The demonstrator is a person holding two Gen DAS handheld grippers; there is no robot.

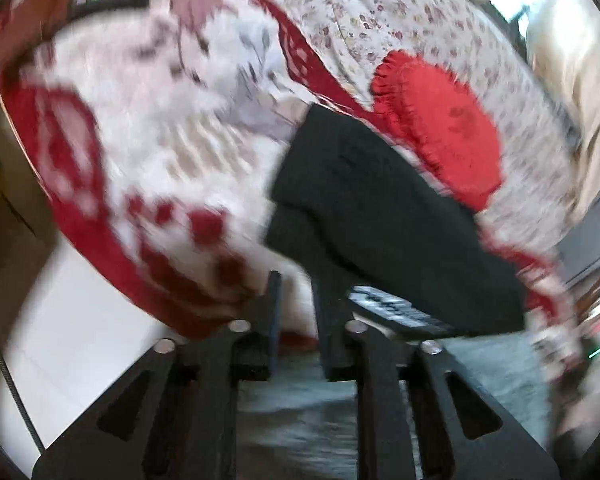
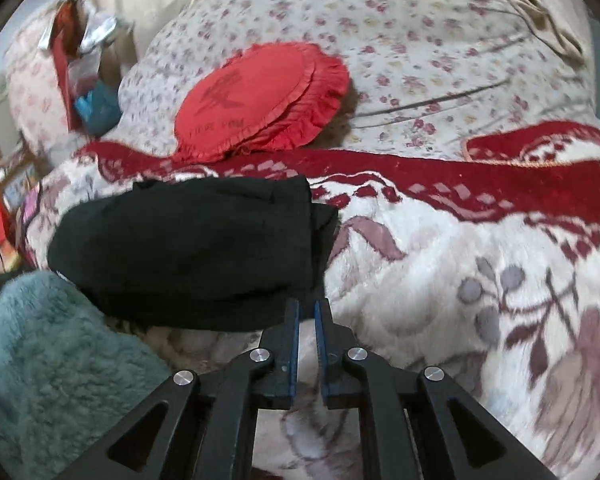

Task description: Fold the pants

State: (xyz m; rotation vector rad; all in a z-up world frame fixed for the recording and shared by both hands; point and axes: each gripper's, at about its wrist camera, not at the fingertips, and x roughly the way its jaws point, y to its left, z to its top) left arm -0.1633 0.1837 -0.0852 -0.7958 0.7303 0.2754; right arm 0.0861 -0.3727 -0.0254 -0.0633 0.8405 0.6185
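Note:
The black pants (image 2: 188,248) lie folded into a thick bundle on the red-and-white blanket (image 2: 440,280). My right gripper (image 2: 306,306) hovers at the bundle's near right corner. Its jaws stand almost together, with only a thin slit and nothing between them. In the blurred left wrist view the pants (image 1: 380,208) lie ahead and to the right of my left gripper (image 1: 298,292). That gripper's jaws stand a little apart over the blanket (image 1: 160,140) with nothing held. A dark strip with white marks (image 1: 392,308) shows at the pants' near edge.
A round red frilled cushion (image 2: 260,96) (image 1: 436,132) rests on the floral sheet (image 2: 420,40) behind the pants. A teal fleece sleeve (image 2: 60,360) is at the lower left. White floor (image 1: 60,340) shows past the bed's edge. Clutter (image 2: 84,80) stands at the far left.

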